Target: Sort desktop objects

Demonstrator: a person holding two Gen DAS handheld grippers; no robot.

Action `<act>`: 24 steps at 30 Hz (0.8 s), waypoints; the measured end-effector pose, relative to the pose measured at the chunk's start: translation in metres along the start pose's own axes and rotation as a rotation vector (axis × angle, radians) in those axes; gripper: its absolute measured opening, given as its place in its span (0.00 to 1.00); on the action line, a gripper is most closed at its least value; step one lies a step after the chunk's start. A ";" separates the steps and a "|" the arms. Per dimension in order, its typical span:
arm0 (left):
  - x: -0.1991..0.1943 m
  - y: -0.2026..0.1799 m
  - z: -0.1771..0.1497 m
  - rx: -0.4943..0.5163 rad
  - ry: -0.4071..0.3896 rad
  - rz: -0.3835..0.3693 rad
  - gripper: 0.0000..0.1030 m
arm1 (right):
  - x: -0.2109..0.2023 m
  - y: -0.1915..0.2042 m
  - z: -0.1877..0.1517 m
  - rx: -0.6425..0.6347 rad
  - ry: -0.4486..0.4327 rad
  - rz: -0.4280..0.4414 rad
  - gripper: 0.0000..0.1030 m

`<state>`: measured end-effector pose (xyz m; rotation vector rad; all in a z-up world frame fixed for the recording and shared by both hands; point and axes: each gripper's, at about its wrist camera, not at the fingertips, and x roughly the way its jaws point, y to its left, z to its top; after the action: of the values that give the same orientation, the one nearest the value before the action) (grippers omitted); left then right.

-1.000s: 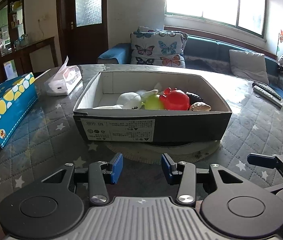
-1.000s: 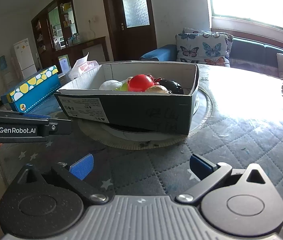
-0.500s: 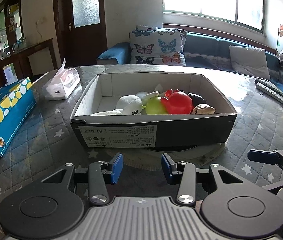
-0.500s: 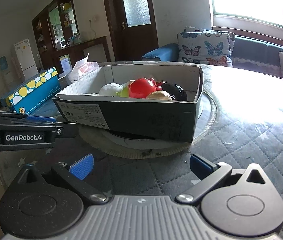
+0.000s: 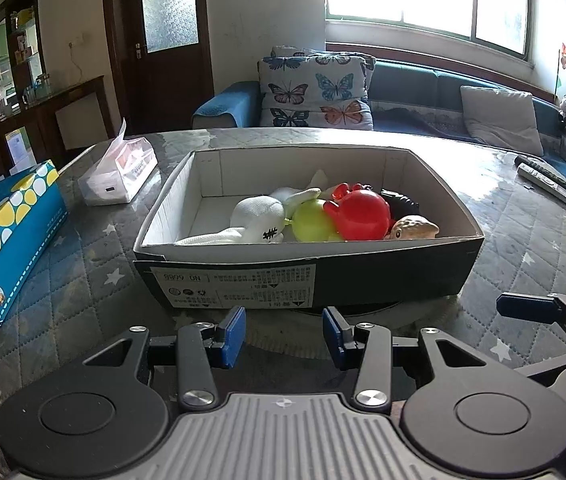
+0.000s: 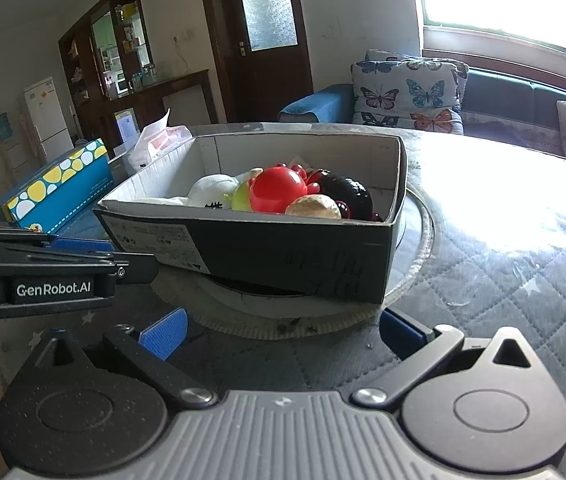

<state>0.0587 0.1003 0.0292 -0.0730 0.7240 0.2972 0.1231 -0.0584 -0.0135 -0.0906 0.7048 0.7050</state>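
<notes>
Already boxed: toys [image 5: 335,216] inside shoebox [image 5: 307,280]
Left gripper [image 5: 284,334]: parted, empty
Right gripper [image 6: 283,330]: spread wide, empty
Remaining: nothing loose visible

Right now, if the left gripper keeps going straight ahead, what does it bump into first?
Most likely the near wall of the cardboard box, the side with the white label. The left gripper is open and points at it; depth is hard to judge.
</notes>
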 end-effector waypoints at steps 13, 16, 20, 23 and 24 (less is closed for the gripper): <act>0.013 0.001 0.010 0.000 0.019 0.013 0.44 | 0.013 -0.003 0.012 0.001 0.026 -0.009 1.00; 0.016 0.002 0.013 -0.002 0.021 0.013 0.44 | 0.016 -0.004 0.016 0.002 0.033 -0.014 1.00; 0.019 0.004 0.017 -0.006 0.022 0.008 0.44 | 0.020 -0.004 0.019 0.003 0.041 -0.020 1.00; 0.022 0.005 0.019 -0.008 0.028 0.007 0.43 | 0.023 -0.004 0.022 -0.001 0.049 -0.027 1.00; 0.023 0.005 0.020 -0.006 0.030 0.008 0.43 | 0.024 -0.004 0.023 -0.002 0.051 -0.027 1.00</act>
<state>0.0865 0.1143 0.0287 -0.0799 0.7533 0.3065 0.1515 -0.0408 -0.0120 -0.1200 0.7506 0.6792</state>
